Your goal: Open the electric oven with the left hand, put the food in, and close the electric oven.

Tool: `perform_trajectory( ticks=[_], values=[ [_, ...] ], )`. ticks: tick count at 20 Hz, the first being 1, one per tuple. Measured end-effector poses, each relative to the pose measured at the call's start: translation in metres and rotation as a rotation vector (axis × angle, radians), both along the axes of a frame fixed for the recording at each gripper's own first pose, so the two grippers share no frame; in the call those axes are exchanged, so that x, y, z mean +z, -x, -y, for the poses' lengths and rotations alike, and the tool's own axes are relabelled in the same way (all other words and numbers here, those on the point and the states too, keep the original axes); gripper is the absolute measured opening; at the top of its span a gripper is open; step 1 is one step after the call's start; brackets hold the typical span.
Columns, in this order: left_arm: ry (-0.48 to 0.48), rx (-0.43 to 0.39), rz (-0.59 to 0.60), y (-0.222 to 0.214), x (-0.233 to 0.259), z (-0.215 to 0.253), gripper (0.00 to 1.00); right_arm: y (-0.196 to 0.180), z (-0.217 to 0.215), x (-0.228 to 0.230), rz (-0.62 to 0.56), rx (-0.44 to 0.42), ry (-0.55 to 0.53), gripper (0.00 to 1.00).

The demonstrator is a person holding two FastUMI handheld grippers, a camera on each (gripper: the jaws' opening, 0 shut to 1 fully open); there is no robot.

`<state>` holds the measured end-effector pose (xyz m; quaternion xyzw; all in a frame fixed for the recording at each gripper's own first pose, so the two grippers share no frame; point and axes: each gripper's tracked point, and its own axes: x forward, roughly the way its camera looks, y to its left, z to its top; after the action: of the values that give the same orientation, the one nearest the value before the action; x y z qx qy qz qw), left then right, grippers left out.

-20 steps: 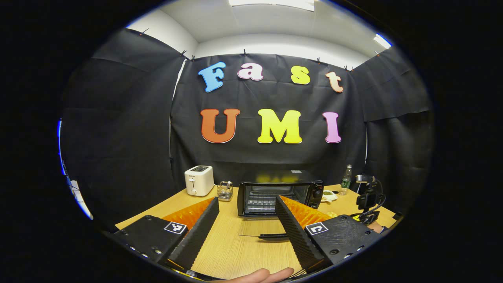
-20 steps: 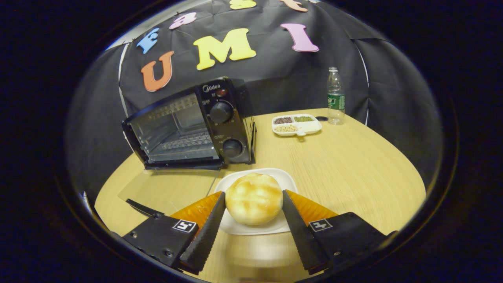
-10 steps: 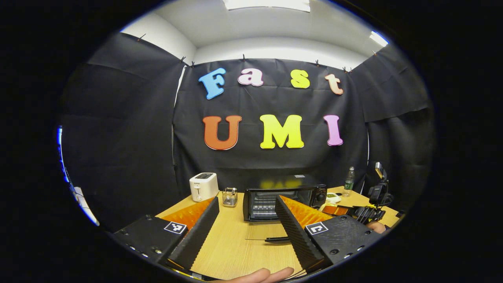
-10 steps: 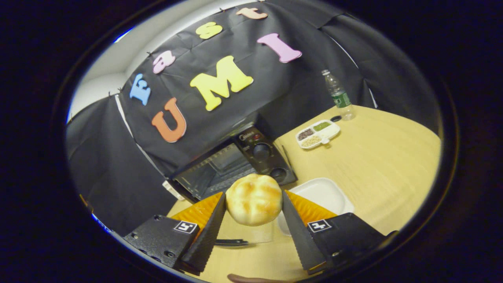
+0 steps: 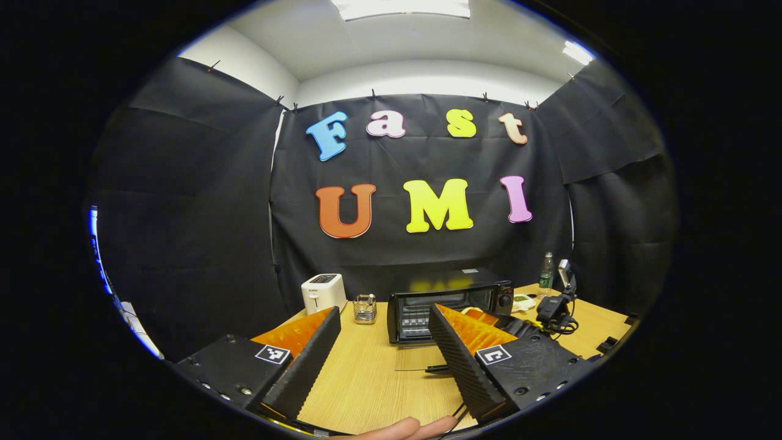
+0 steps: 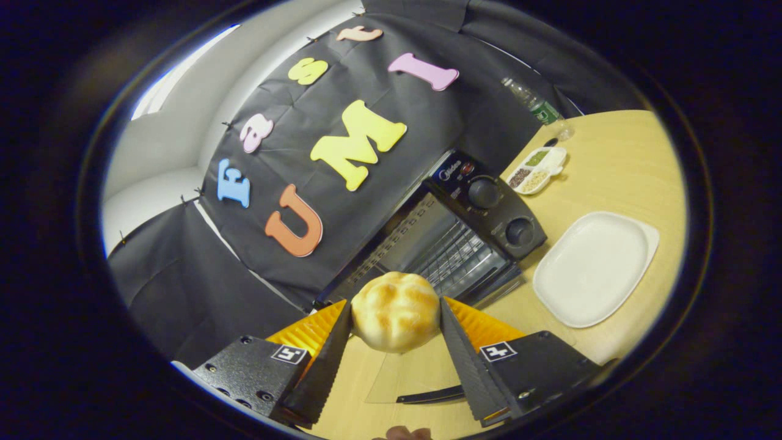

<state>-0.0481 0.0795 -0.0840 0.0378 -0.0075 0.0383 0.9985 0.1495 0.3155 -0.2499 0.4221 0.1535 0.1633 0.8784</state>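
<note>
A staged recording booth inside an office-like room, not a real kitchen: black cloth hangs clipped as walls on three sides, with a white ceiling and panel lights above. A single light wooden table carries kitchen props: an electric oven at 12 o'clock, a white toaster at 11, a water bottle at 1, a white plate

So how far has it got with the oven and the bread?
Done: the oven door lies open, and the bun is off its white plate. In hand: the right hand-held gripper grips the bun in front of the oven's mouth. The left hand-held gripper hangs open, back from the oven. Left: set the bun inside, then close the door.
</note>
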Motion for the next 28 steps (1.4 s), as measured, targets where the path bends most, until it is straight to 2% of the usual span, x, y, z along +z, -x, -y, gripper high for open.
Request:
perform_trajectory(
  ticks=[6, 11, 15, 21, 24, 28],
  values=[
    [0.005, 0.013, -0.022, -0.002, -0.012, -0.017, 0.95, -0.062, -0.033, -0.023, -0.036, -0.102, 0.139, 0.86],
    [-0.021, 0.009, -0.028, -0.005, -0.024, -0.035, 0.95, -0.119, -0.037, -0.031, 0.015, -0.173, 0.302, 0.87],
    [0.012, 0.029, -0.051, -0.012, -0.032, -0.051, 0.96, -0.150, -0.035, -0.029, 0.069, -0.197, 0.395, 0.88],
    [0.071, 0.054, -0.074, -0.007, -0.038, -0.063, 0.96, -0.172, -0.042, -0.023, 0.114, -0.191, 0.416, 0.89],
    [0.073, 0.048, -0.075, -0.005, -0.038, -0.060, 0.95, -0.172, -0.058, -0.028, 0.129, -0.138, 0.443, 0.84],
    [0.067, 0.041, -0.078, -0.002, -0.038, -0.054, 0.94, -0.164, -0.052, -0.027, 0.130, -0.139, 0.477, 0.90]
  ],
)
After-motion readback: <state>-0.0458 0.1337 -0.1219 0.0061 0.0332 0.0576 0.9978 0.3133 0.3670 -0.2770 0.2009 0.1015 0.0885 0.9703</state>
